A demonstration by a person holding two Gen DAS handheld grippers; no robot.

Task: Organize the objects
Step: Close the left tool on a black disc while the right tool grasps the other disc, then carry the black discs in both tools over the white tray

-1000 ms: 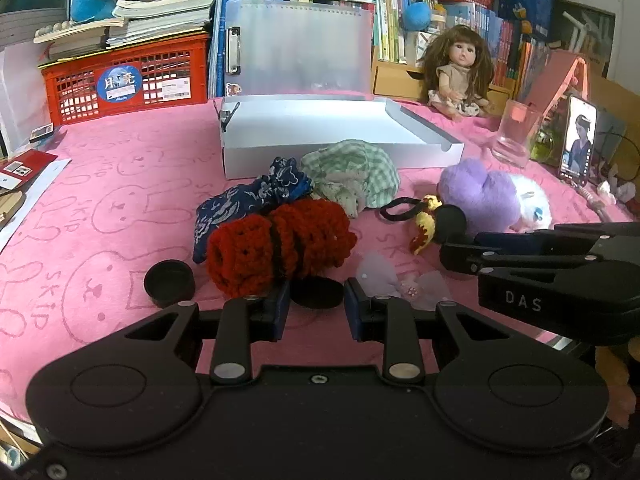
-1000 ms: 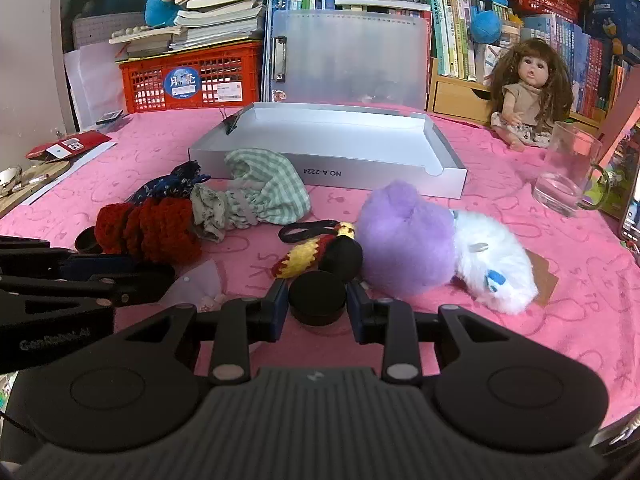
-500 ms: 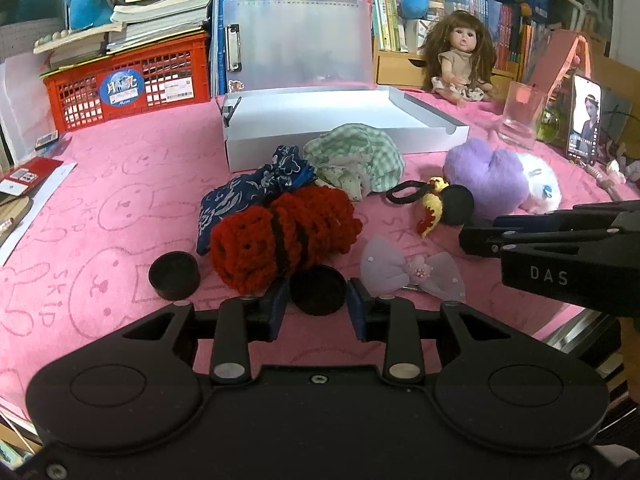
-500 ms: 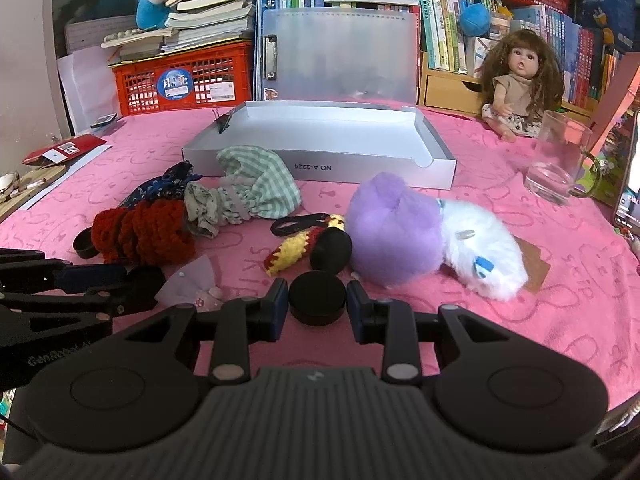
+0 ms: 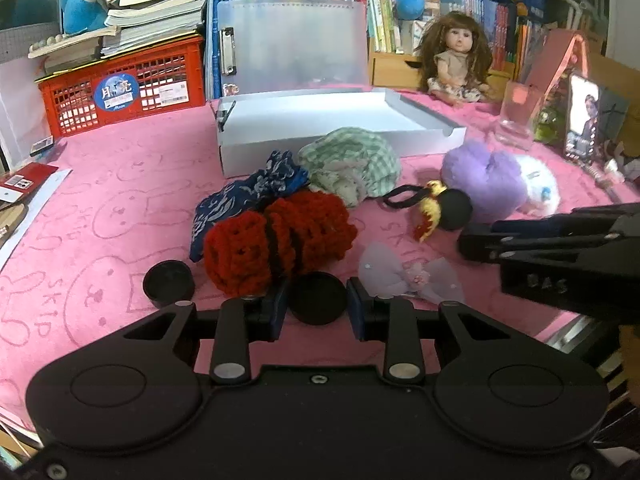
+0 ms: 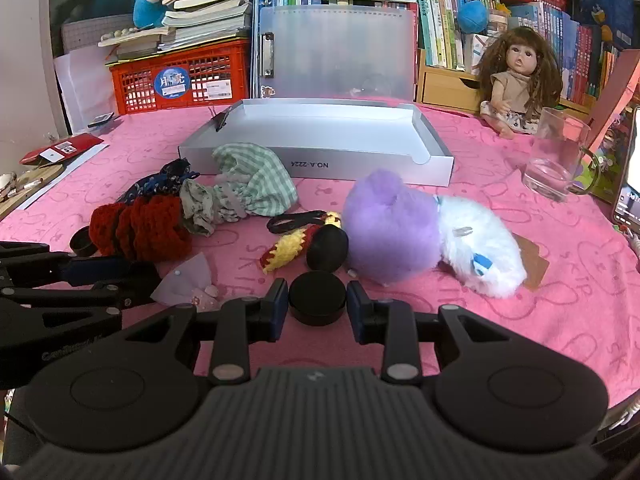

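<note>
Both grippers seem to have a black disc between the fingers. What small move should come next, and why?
Probably lift the right gripper with its black disc toward the open grey box: the box looks empty and loose items lie on the pink cloth.

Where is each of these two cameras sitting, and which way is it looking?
Left wrist view: sits on the left gripper, looking forward and down over the pink cloth at the red crochet piece and white box; its own fingers and the right gripper show.
Right wrist view: sits on the right gripper, facing the same way, nearer the purple plush; the left gripper shows at left.
Shared: box, doll, red crate; each gripper shows a black disc between its fingers.
</note>
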